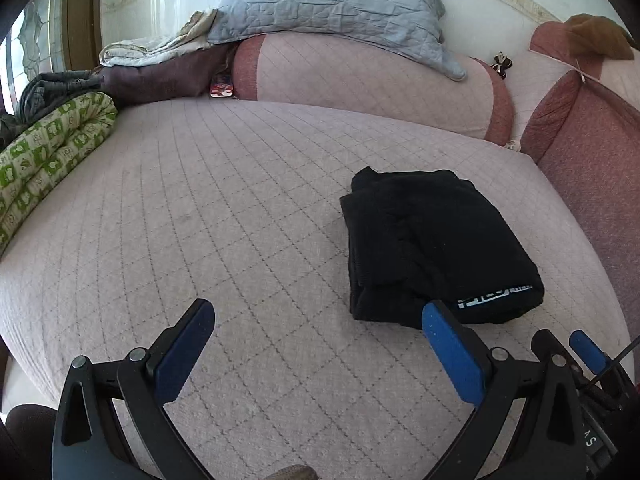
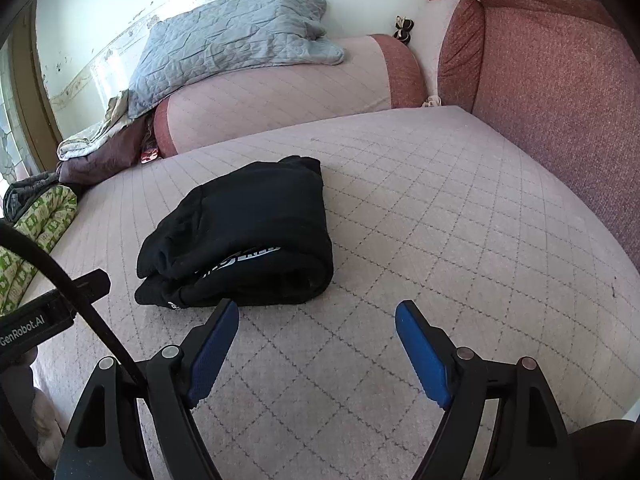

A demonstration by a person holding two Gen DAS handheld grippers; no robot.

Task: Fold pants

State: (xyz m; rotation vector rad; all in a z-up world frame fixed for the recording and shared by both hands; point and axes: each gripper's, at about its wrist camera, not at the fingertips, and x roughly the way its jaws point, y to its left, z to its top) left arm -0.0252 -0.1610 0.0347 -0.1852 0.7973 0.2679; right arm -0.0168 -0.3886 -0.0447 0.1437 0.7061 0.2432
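Left wrist view: pants (image 1: 436, 244) lying as a compact black bundle, right of centre in the frame, on the quilted pink cover (image 1: 224, 208); white printed label showing at the bundle's near edge. Left gripper (image 1: 318, 320) at the bottom of the frame, blue pads spread wide, nothing between them; right pad tip just short of the bundle's near edge, contact not determinable. Part of the right gripper (image 1: 576, 356) visible at lower right. Grey quilt (image 1: 332, 8) over a bolster at upper centre, green patterned bedding (image 1: 52, 152) at the left edge. Right wrist view: same bundle (image 2: 244, 232) left of centre, layers stacked, fold edges fairly even, label facing the camera. Right gripper (image 2: 316, 316) at the bottom, tongs spread and empty, left pad tip near the bundle's front edge but seemingly apart from it. Judgement: folding looks essentially complete; step in hand appears to be release and check. Next move, if any: light press to flatten the top layer, or squaring of the looser left corner, then withdrawal without dragging cloth.
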